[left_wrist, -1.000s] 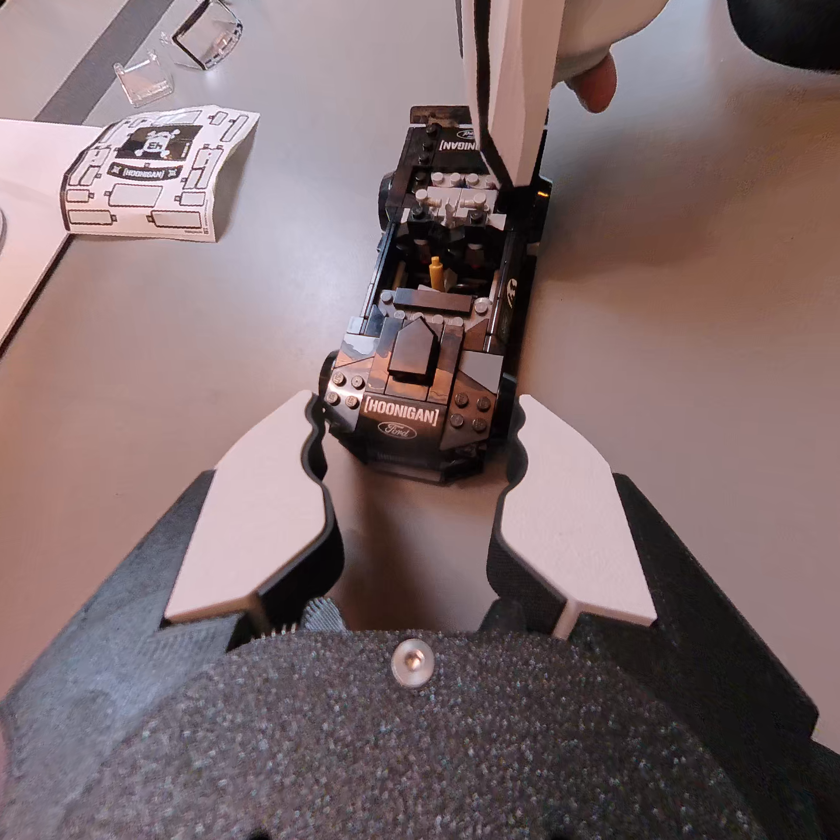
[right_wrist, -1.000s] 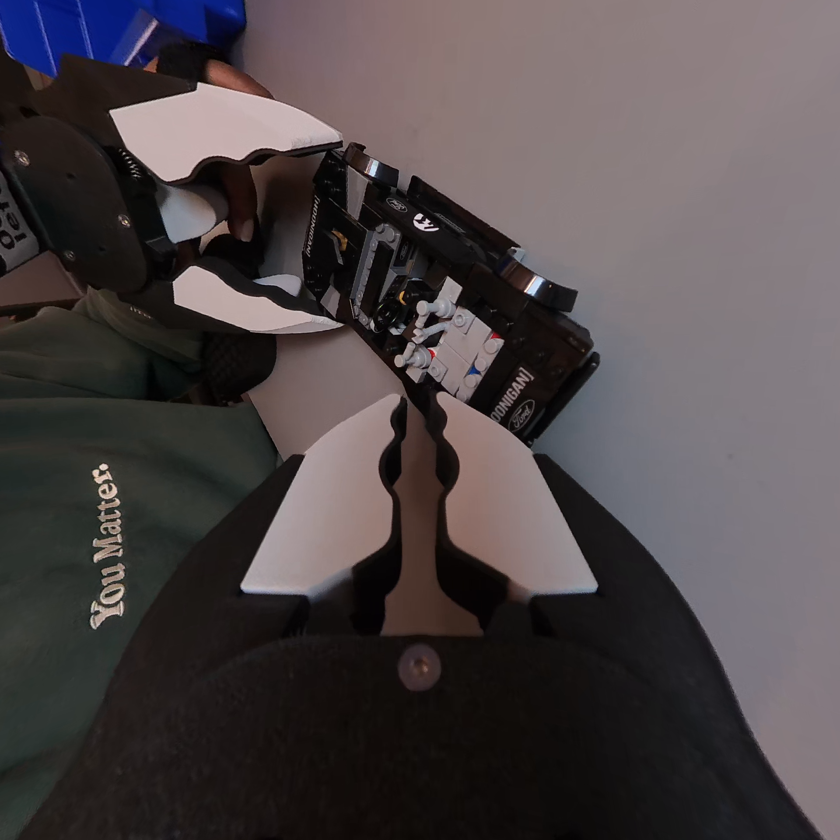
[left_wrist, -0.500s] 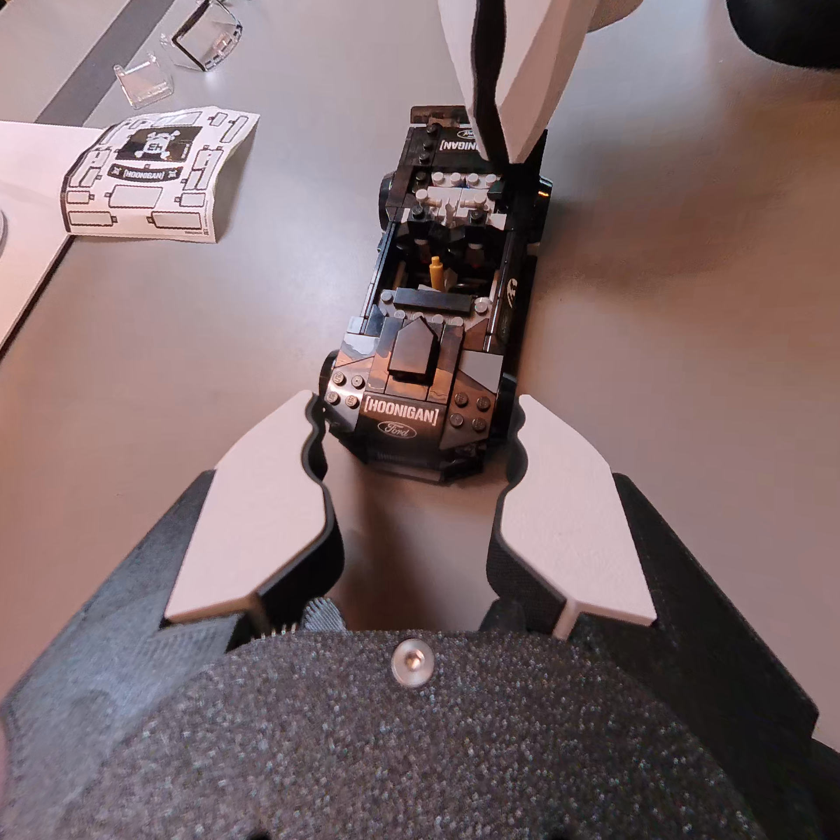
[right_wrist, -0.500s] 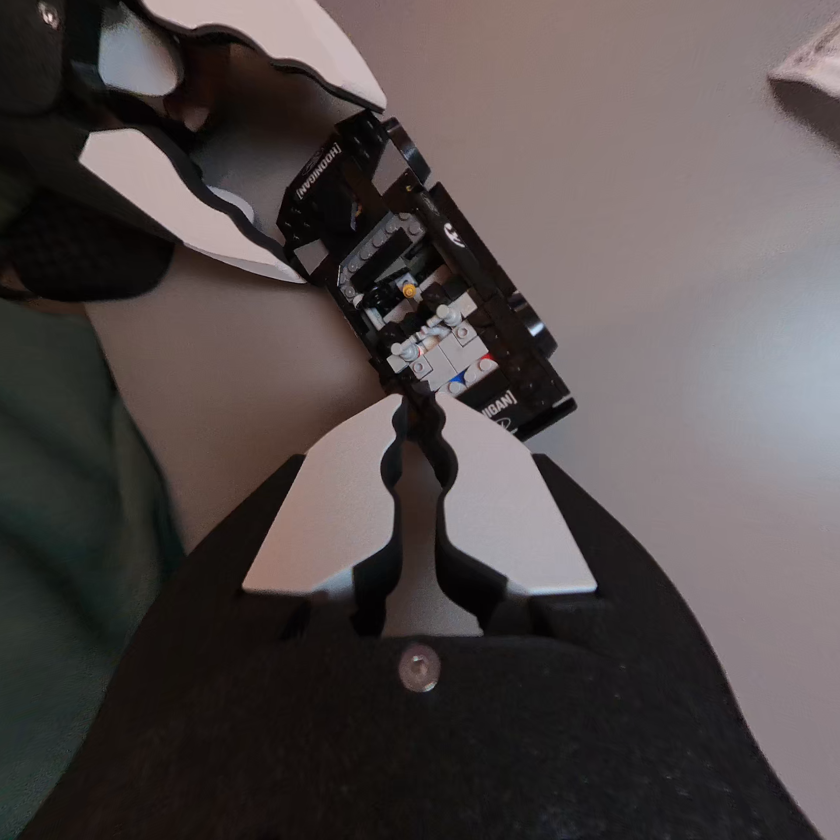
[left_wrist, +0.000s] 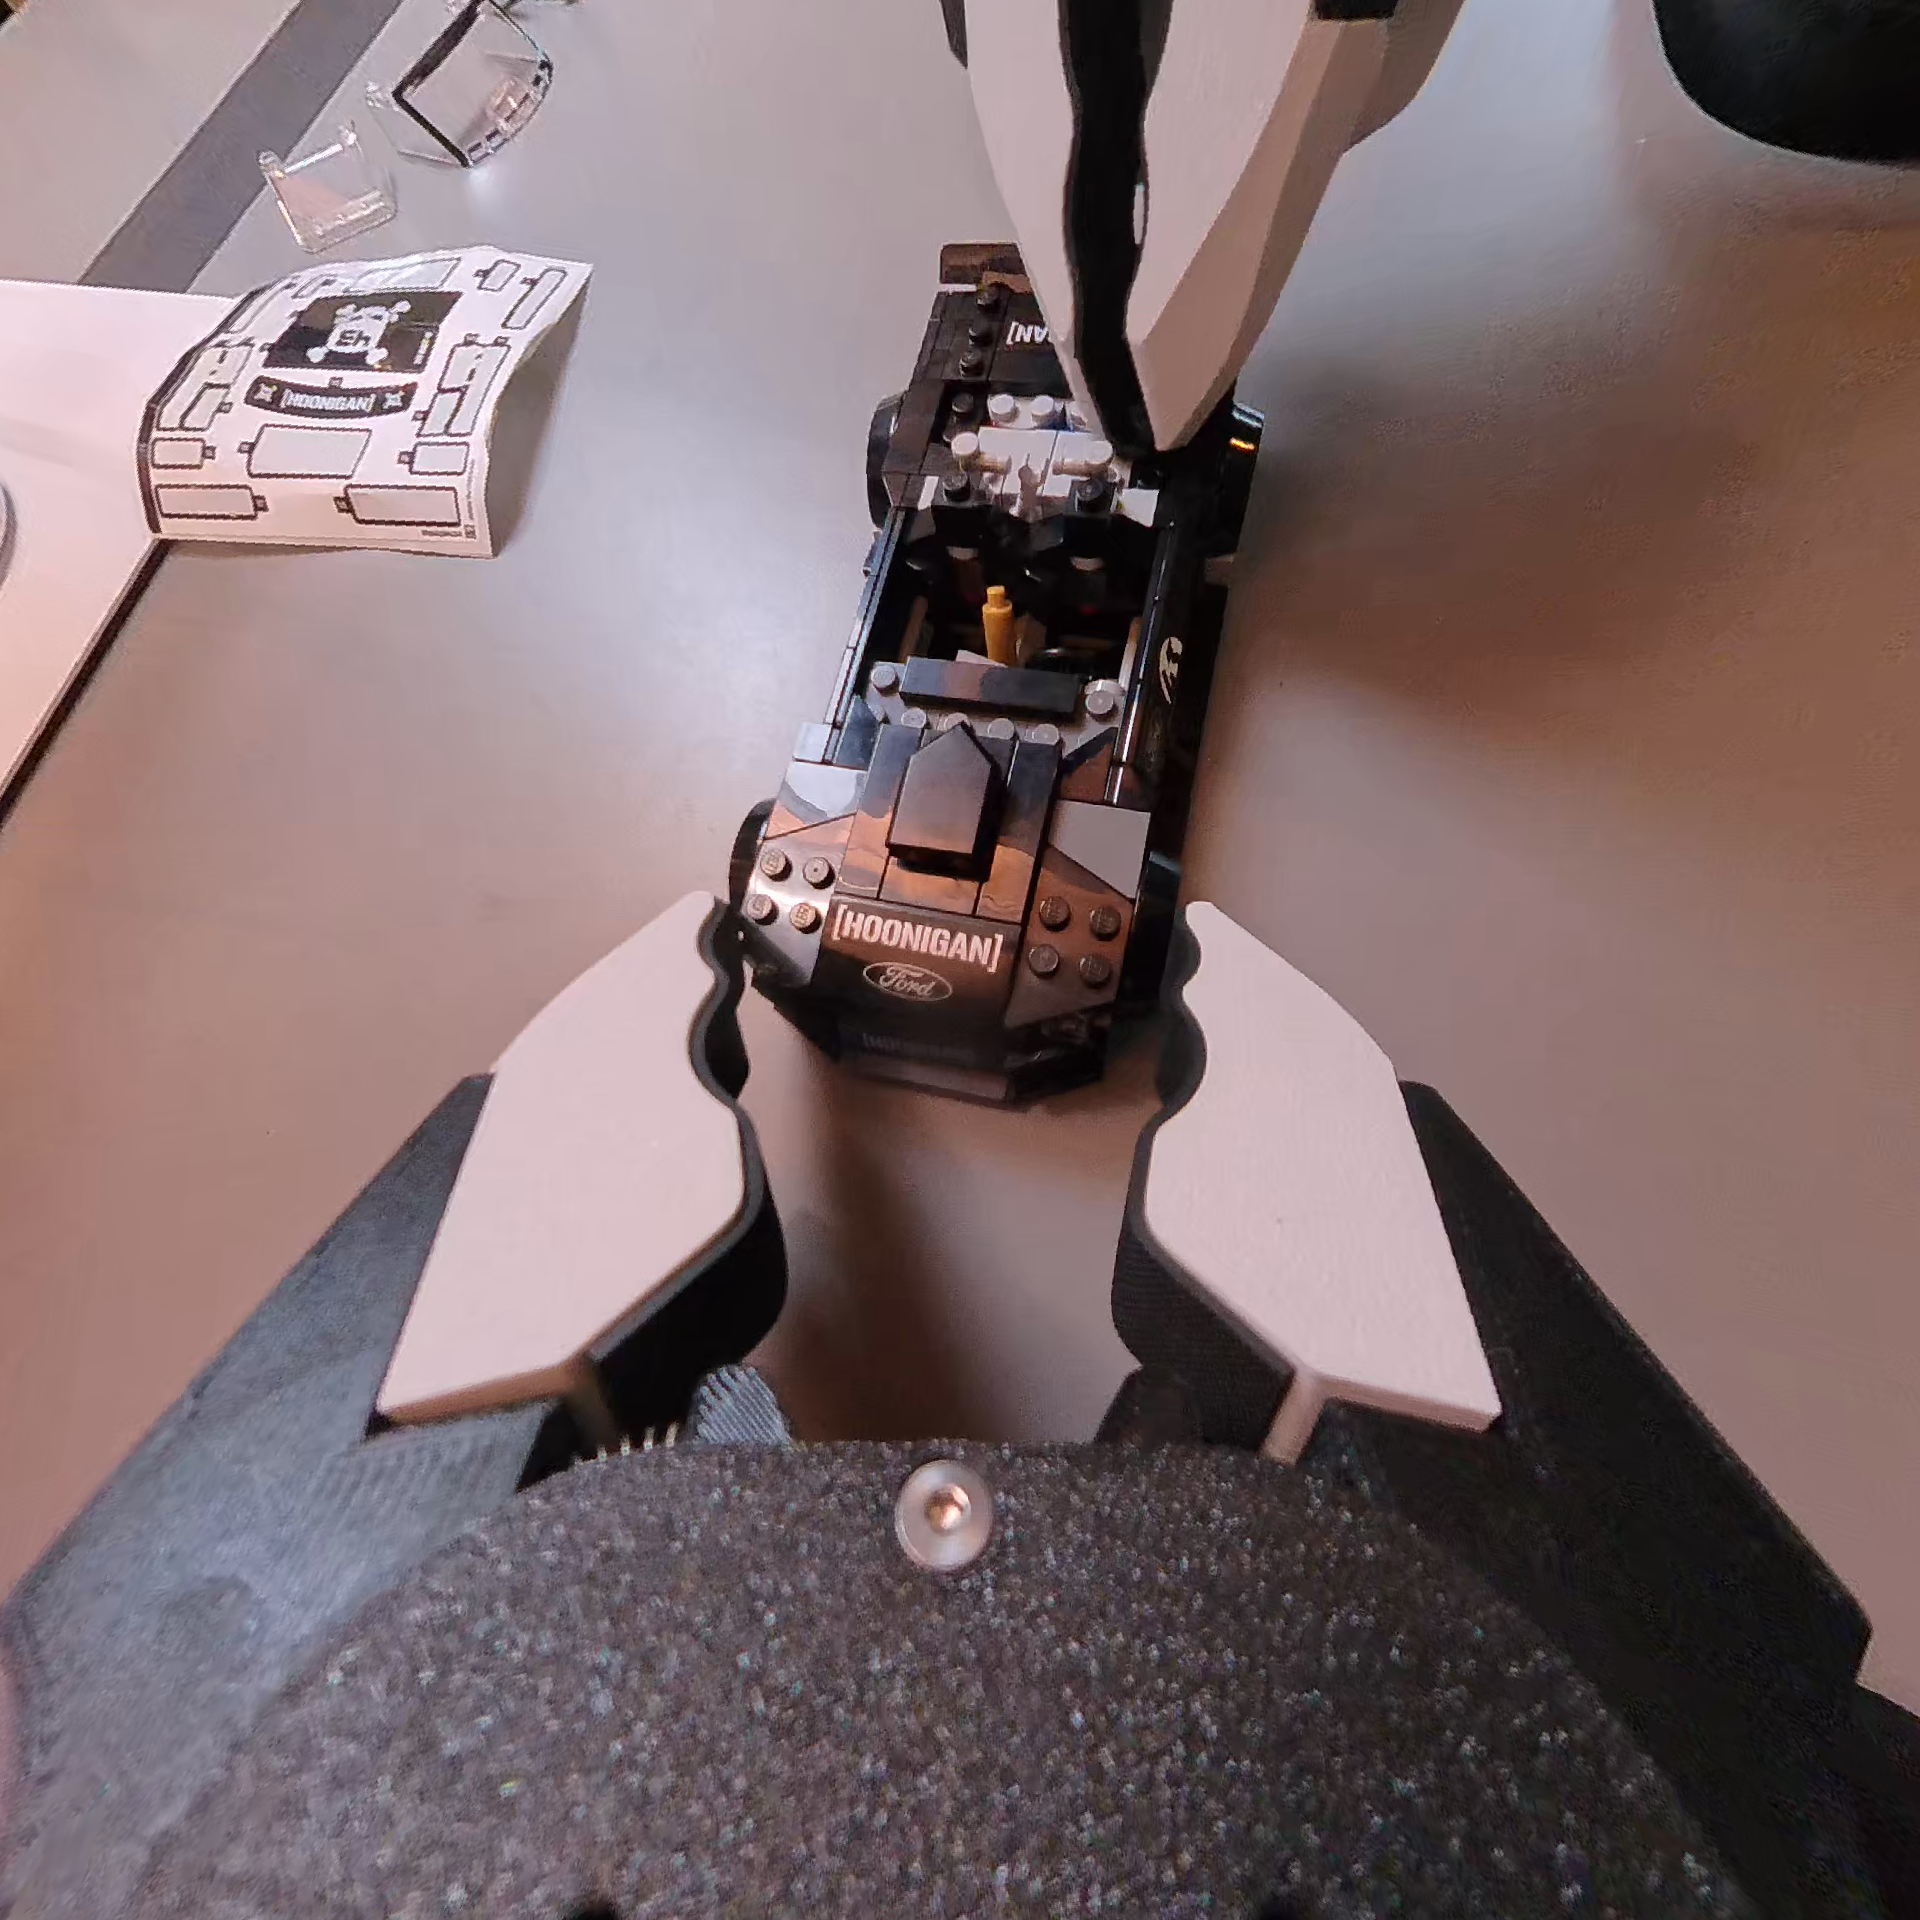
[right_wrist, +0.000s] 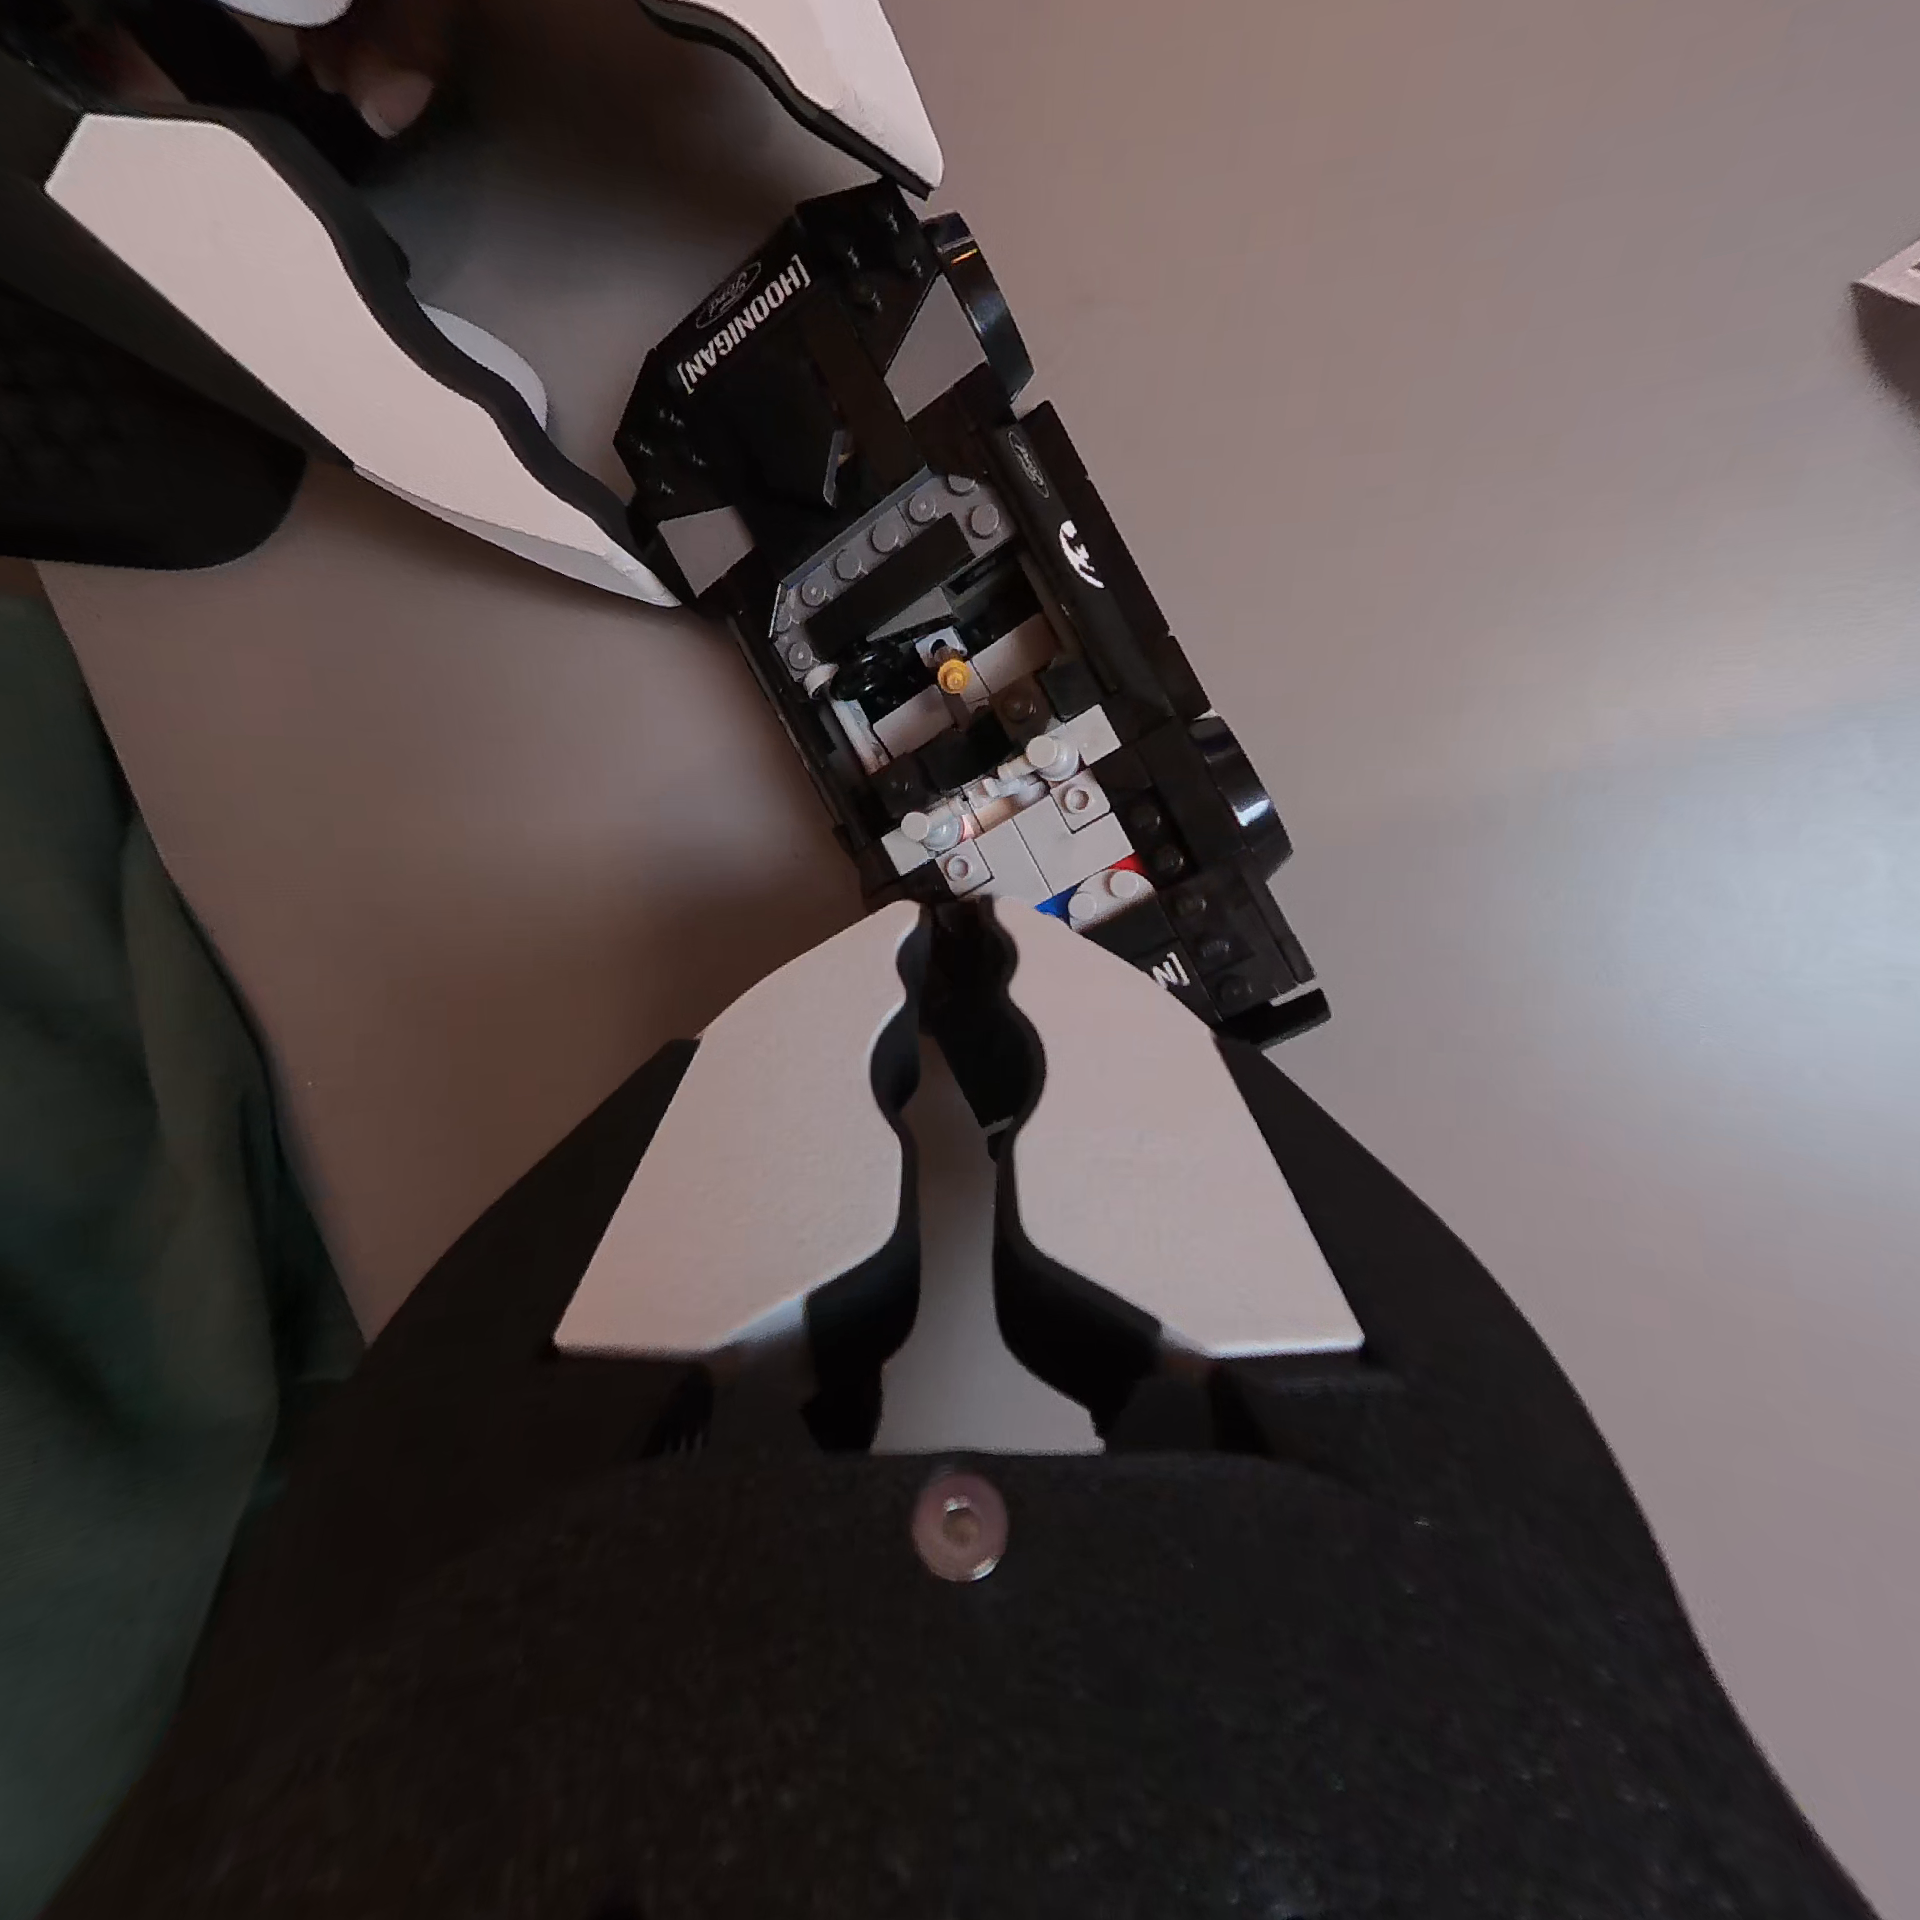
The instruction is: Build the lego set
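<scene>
While the left gripper (left_wrist: 961,956) spreads its jaws, the right gripper (right_wrist: 956,914) nearly closed hides the car (left_wrist: 977,790) tail.

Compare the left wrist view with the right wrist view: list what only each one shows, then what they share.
Only the left wrist view: the sticker sheet and two clear windscreen pieces lying apart from the car.

Only the right wrist view: a dark green sleeve along the left edge.

Both: the black lego car on the grey table, the left claw open around its front end, and the right claw nearly closed over the rear.
</scene>
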